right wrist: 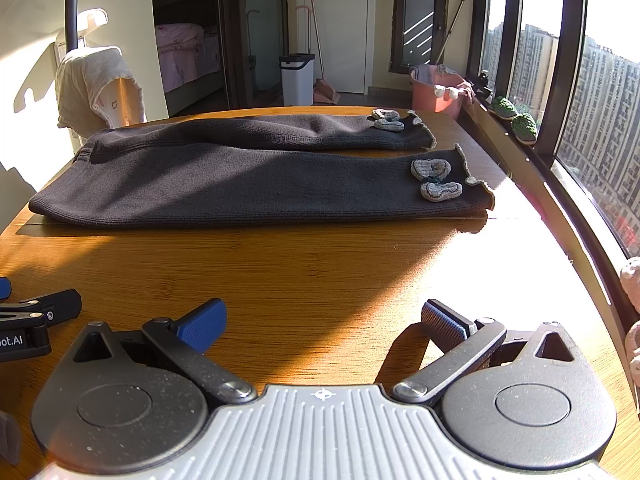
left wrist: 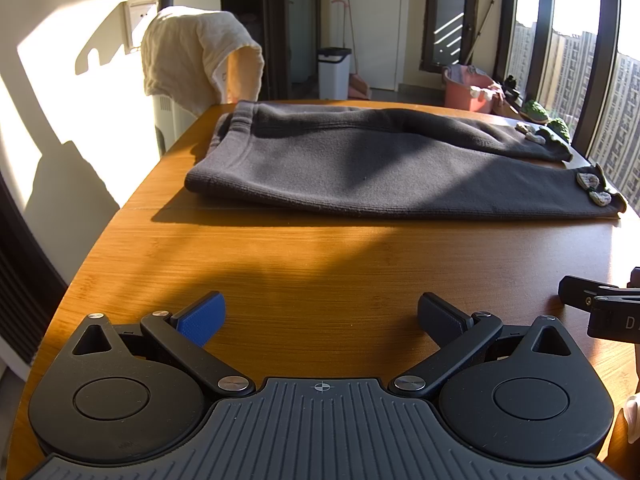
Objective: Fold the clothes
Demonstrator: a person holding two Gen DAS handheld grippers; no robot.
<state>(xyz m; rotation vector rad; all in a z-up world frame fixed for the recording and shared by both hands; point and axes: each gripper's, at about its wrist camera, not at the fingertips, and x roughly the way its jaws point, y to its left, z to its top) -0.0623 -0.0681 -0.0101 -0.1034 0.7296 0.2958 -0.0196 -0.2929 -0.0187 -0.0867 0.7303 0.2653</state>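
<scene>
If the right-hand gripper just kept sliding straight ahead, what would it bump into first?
Probably the dark trousers lying flat across the wooden table. The right gripper is open and points at the near leg; only bare tabletop lies between.

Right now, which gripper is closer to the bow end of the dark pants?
Probably the right gripper. The dark grey knit trousers lie flat on the wooden table, and their bow-trimmed cuffs sit on its side. The left gripper faces the waistband end. Both are open and empty.
</scene>
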